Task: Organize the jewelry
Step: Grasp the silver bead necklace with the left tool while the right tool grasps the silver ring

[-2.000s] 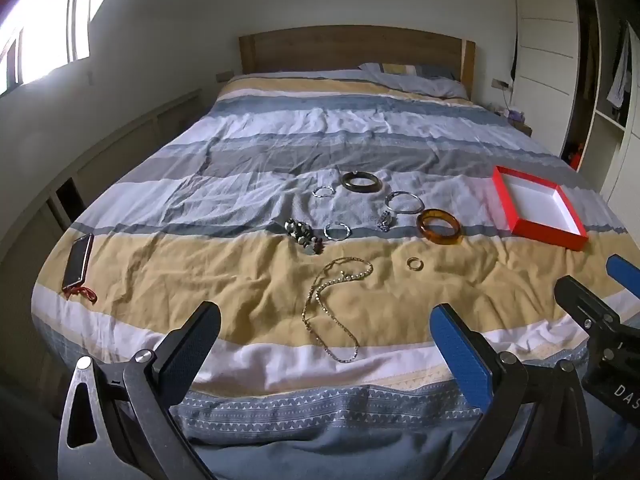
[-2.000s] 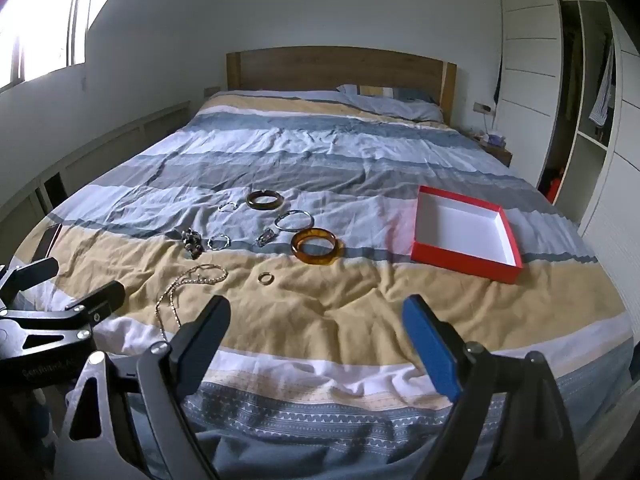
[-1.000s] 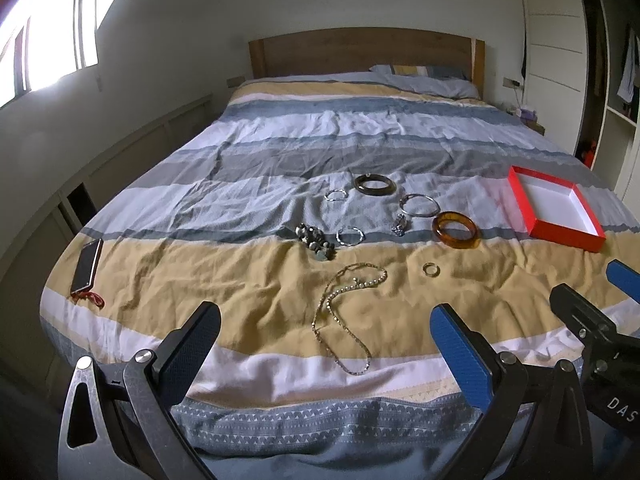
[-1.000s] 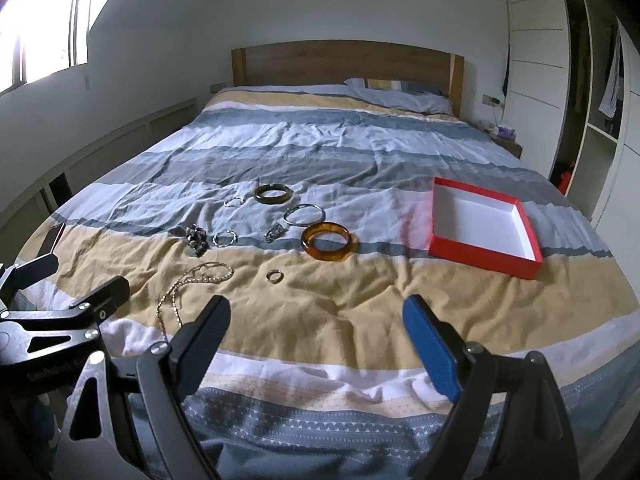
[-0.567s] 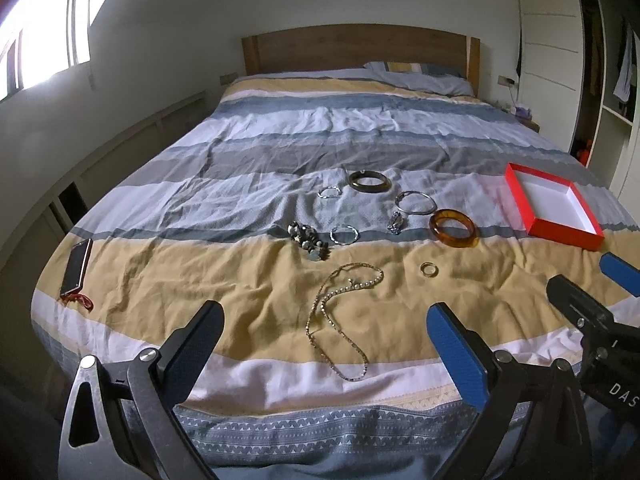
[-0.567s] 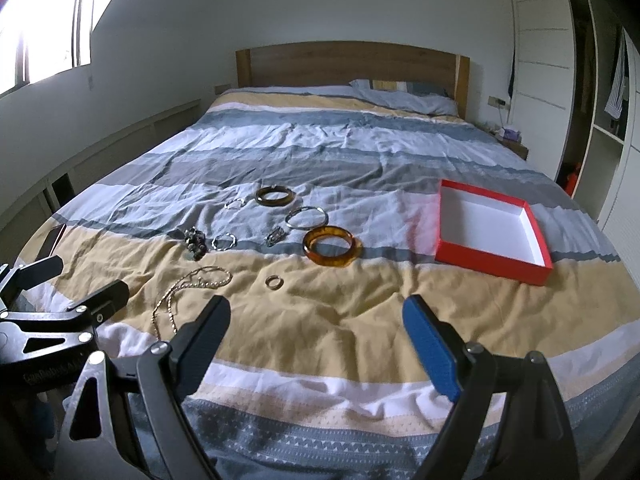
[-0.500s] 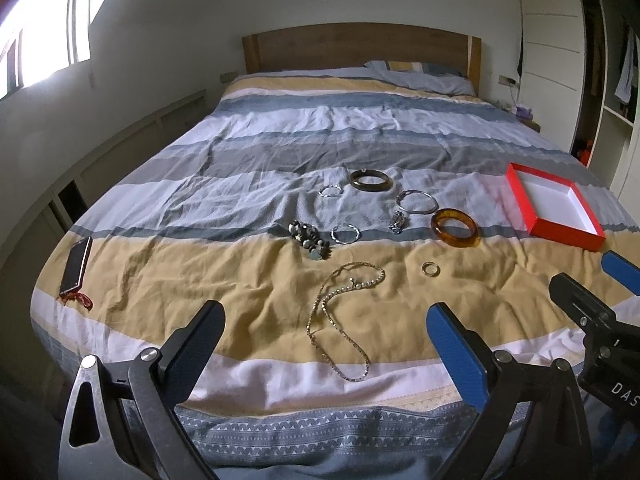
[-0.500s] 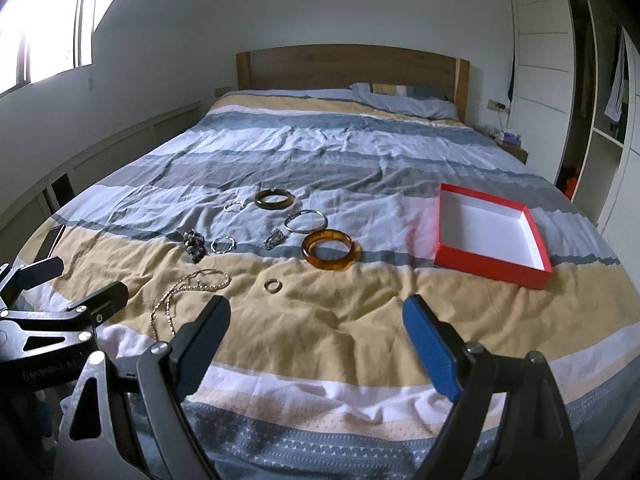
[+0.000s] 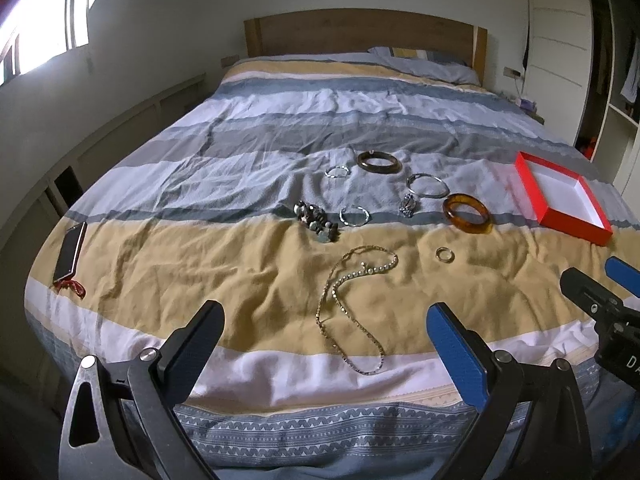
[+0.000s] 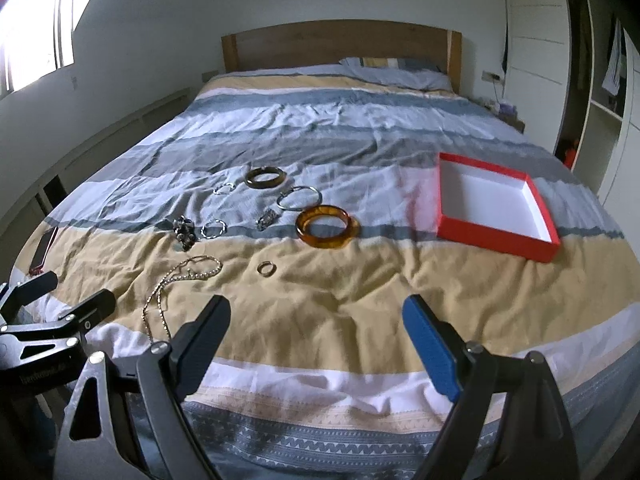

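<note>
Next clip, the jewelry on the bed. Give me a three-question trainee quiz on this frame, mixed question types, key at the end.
1. True or false: the red box already holds a piece of jewelry.
2. Multiple choice: which piece lies nearest the left gripper? A) amber bangle B) long necklace C) dark bangle
3. Fill in: the small ring rests on the ____ stripe of the bedcover.

Key
1. False; its white inside is bare.
2. B
3. Yellow. Both the left gripper and the right gripper are open and hold nothing.
</note>
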The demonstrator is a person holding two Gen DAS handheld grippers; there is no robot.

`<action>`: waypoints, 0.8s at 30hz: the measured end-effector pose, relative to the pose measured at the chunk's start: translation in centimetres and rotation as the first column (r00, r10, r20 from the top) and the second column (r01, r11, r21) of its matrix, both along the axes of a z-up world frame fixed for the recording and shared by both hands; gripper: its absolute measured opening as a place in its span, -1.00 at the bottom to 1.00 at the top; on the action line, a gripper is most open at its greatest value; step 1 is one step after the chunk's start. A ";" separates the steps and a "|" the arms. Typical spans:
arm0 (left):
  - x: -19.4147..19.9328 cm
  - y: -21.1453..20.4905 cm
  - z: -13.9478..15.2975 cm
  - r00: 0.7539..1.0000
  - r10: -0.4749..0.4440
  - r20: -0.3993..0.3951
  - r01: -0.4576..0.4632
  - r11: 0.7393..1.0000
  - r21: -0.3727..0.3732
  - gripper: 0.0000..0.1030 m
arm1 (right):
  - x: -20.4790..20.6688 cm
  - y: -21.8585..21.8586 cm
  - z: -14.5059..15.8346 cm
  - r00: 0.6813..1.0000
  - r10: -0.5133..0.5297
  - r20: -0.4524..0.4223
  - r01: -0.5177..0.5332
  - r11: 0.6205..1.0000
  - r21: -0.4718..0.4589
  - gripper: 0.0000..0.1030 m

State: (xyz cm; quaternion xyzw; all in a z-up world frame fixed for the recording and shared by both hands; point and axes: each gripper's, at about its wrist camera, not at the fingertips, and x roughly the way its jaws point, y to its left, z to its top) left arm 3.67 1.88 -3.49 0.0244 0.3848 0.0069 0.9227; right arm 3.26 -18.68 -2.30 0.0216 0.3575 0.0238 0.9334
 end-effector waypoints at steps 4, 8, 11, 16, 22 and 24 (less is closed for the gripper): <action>0.4 0.3 -0.6 1.000 0.005 -0.013 -0.005 1.000 -0.003 0.94 | 0.2 0.2 -0.2 1.000 0.018 -0.002 -0.018 1.000 0.011 0.71; 0.7 1.5 -1.1 0.999 0.030 -0.023 -0.031 0.999 -0.025 0.94 | 0.6 0.6 -0.3 0.999 0.054 -0.003 -0.054 0.998 0.016 0.68; 1.0 2.9 -1.7 0.998 0.044 -0.036 -0.046 0.998 -0.049 0.93 | 0.9 0.8 -0.4 0.996 0.084 -0.003 -0.084 0.996 0.025 0.64; 1.7 4.3 -3.2 0.996 0.021 -0.084 -0.030 0.993 -0.116 0.74 | 2.2 0.9 -1.4 0.989 0.143 -0.044 -0.140 0.989 0.056 -0.04; 4.0 4.1 -5.3 0.988 -0.034 -0.150 0.005 0.982 -0.190 0.51 | 4.5 1.1 -3.2 0.979 0.186 -0.085 -0.177 0.979 0.095 -0.11; 5.2 4.0 -6.1 0.984 -0.042 -0.174 0.005 0.978 -0.207 0.39 | 5.2 1.1 -3.5 0.977 0.192 -0.094 -0.182 0.978 0.101 -0.11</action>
